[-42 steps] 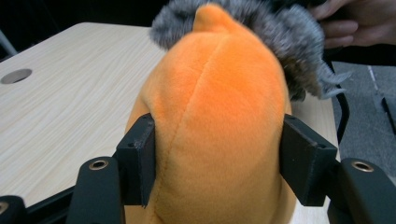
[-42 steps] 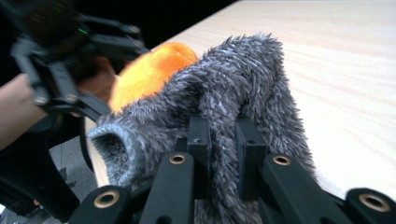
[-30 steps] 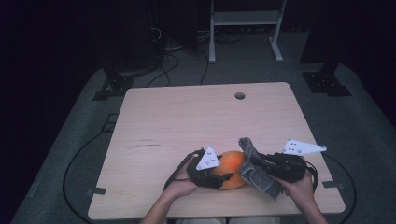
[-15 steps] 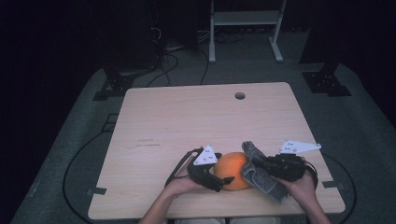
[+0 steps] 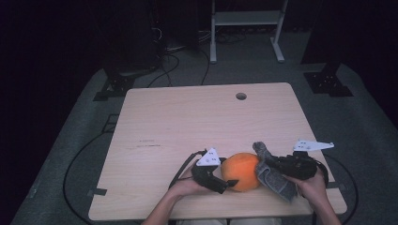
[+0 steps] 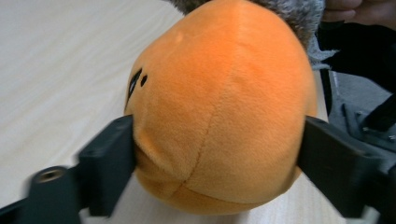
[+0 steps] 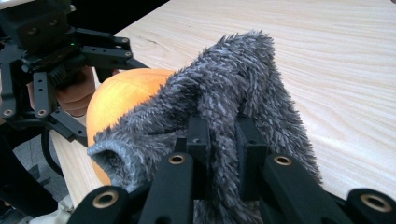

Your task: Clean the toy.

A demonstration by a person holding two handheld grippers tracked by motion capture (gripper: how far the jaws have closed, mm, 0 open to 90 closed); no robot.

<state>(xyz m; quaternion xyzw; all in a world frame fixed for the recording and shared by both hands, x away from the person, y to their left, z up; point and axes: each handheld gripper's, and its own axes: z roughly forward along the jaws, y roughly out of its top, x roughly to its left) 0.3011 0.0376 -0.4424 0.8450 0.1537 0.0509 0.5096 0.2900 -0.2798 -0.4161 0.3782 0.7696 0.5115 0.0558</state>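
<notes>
1. Two claws meet at the table's (image 5: pixel 187 117) near edge.
2. Left claw (image 6: pixel 215 154): its jaws, just now closing in, straddle the orange plush ball (image 6: pixel 219 107) and touch both its sides.
3. Right claw (image 7: pixel 223 140) pinches a grey furry cloth (image 7: pixel 233 84), draped against the ball's far side, just ahead of its jaws.

The high view is dim and slightly soft: light falls from above onto the table (image 5: pixel 187 122), leaving the room beyond its far edge almost black, with only faint shadows at its near edge. The two gripper views are much brighter and evenly lit, without glare. In the left gripper view the near jaws are blurred while the orange plush (image 6: pixel 219 112) stays sharp
</notes>
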